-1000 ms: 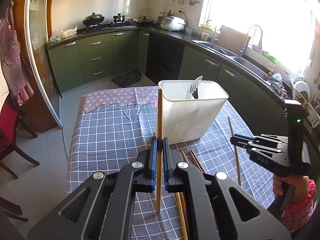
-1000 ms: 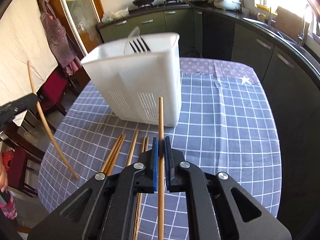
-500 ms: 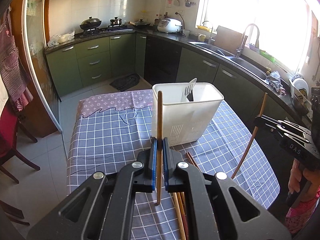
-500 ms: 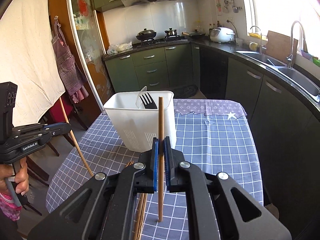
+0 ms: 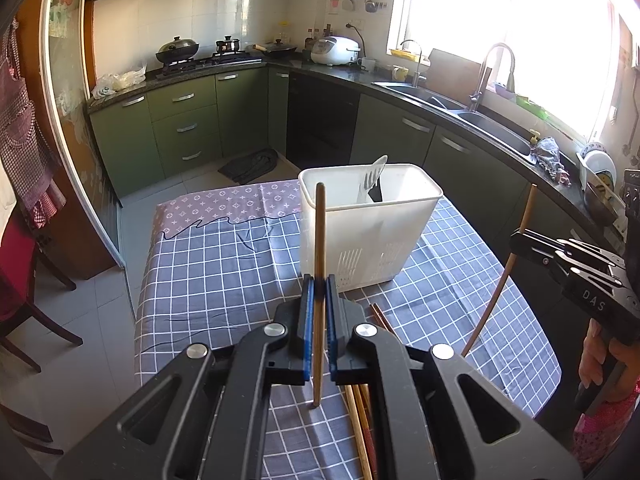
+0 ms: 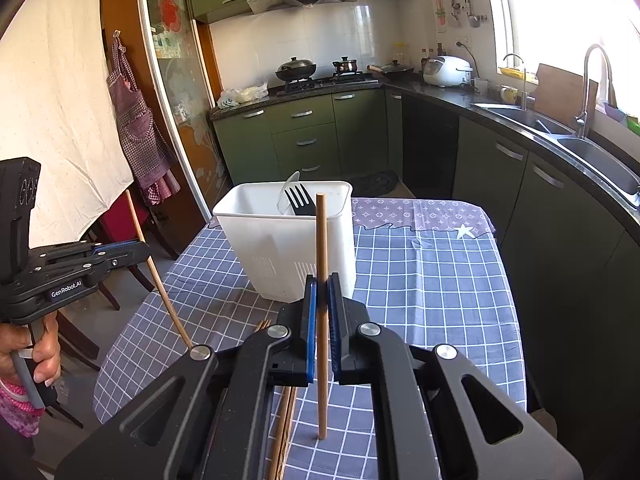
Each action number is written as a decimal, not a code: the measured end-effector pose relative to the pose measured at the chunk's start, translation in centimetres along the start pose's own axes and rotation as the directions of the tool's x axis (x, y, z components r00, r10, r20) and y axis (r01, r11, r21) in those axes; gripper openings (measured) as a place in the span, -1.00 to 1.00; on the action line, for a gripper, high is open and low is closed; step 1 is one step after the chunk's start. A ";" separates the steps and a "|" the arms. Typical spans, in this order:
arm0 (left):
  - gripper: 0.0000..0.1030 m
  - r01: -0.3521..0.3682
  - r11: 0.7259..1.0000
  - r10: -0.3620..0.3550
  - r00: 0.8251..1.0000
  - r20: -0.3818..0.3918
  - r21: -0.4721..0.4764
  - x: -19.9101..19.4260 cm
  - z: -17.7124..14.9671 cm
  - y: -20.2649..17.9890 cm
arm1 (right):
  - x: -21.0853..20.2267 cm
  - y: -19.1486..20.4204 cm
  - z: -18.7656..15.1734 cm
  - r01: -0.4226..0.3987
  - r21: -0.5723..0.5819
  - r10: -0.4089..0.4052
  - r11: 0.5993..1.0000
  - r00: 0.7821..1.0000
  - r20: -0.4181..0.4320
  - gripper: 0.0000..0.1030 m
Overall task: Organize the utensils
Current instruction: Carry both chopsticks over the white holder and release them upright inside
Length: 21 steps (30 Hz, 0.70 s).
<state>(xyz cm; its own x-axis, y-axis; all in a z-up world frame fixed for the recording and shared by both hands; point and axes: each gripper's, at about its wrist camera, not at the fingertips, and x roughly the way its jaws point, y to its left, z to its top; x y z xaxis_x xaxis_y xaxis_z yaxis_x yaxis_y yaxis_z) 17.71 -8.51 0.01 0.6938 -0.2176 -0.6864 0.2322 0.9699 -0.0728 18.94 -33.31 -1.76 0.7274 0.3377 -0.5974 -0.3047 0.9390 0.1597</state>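
Note:
My left gripper [image 5: 317,286] is shut on a wooden chopstick [image 5: 319,240] held upright above the table. My right gripper [image 6: 321,285] is shut on another wooden chopstick [image 6: 321,240], also upright. Each gripper shows in the other's view, the right one [image 5: 520,238] at the right edge and the left one [image 6: 140,249] at the left edge. A white utensil holder [image 5: 370,224] stands on the checked tablecloth [image 5: 224,276] ahead of both grippers, with a white spatula [image 5: 374,174] and a black fork [image 6: 299,201] in it. Several loose chopsticks [image 5: 360,412] lie on the cloth below the grippers.
Dark wooden chairs [image 5: 24,300] stand left of the table. Green kitchen cabinets [image 5: 180,128], a stove with pots [image 5: 200,52] and a sink [image 5: 480,116] line the walls beyond. A floor gap separates the table from the cabinets.
Both grippers have risen and pulled back from the table, each lifting its chopstick. The holder now looks smaller and farther away in both views.

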 end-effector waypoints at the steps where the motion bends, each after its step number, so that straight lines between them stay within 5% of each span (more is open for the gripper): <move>1: -0.89 -0.001 1.000 0.001 1.000 0.001 0.000 0.0 0.0 0.0 | -0.1 0.0 0.0 -0.002 0.000 0.002 1.000 1.000 0.002 -0.87; 21: -0.89 0.011 1.000 -0.012 1.000 0.020 0.020 -1.3 1.9 -0.6 | -2.2 1.2 2.1 -0.025 -0.037 0.027 0.999 0.999 0.041 -0.87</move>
<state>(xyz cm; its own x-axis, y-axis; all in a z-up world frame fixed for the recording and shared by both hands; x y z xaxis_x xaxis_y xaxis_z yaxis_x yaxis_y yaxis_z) 17.93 -9.00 2.34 0.7047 -0.2313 -0.6707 0.2538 0.9650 -0.0661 18.27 -32.75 1.40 0.7436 0.3649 -0.5603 -0.3456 0.9271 0.1452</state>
